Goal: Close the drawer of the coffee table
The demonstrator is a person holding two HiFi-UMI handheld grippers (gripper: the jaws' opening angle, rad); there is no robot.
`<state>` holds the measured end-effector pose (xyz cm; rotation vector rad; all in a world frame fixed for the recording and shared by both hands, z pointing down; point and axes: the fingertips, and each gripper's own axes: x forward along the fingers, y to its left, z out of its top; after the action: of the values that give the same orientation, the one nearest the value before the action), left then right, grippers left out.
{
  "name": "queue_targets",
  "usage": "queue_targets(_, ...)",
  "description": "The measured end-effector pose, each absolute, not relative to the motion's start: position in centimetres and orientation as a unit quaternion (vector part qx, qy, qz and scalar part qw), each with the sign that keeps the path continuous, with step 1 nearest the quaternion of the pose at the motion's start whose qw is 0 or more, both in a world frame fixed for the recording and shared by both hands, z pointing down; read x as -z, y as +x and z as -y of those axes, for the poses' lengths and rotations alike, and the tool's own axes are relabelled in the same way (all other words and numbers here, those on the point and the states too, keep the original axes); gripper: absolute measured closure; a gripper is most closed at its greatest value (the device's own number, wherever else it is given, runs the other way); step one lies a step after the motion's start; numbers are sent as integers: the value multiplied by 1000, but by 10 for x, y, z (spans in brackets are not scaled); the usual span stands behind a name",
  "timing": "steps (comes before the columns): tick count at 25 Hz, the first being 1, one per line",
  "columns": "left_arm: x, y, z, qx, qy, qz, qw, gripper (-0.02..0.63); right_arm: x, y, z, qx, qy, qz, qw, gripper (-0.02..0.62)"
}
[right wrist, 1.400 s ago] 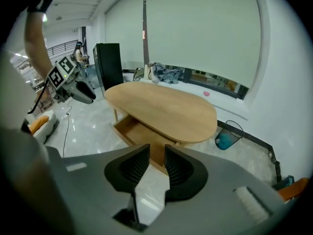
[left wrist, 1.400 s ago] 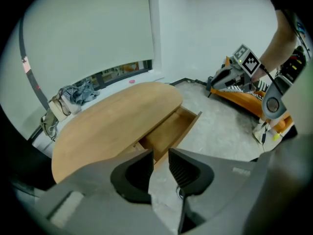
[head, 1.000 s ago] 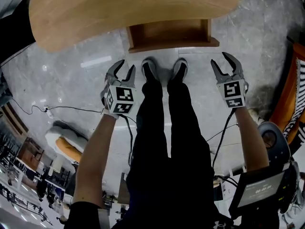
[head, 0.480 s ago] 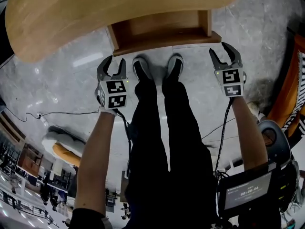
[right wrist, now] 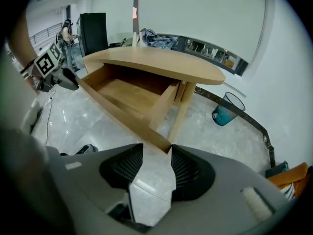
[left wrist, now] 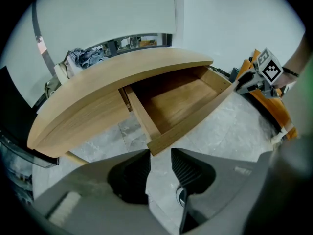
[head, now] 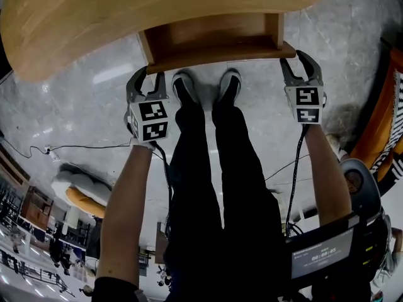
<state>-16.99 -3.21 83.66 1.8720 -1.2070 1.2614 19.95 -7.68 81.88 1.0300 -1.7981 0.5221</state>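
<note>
One wooden drawer (head: 214, 38), perhaps half out

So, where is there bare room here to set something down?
The open drawer has a bare bottom inside its walls, and the tabletop above shows bare. Floor lies open to either side. Crowded: right before the drawer front, where both shoes stand.

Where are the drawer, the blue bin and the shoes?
drawer (left wrist: 181, 102): left gripper view, on its bare wooden floor.
blue bin (right wrist: 223, 115): right gripper view, on its side wall.
shoes (head: 230, 87): head view, on the top of one shoe.
</note>
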Motion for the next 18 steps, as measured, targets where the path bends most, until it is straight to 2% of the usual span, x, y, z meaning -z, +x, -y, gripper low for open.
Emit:
queue_targets(2,-836,-169,33,-466,693,458,304,484,-819,201,78,-229,426,734,476,422)
queue_targets(9,-821,-169,42,-440,683,478,334,485,-808,202,85,-251,439,730,460,423)
queue_targets(18,-826,-169,52,-442,674,473,356,486,-814,201,98,-269,430,717,478,423)
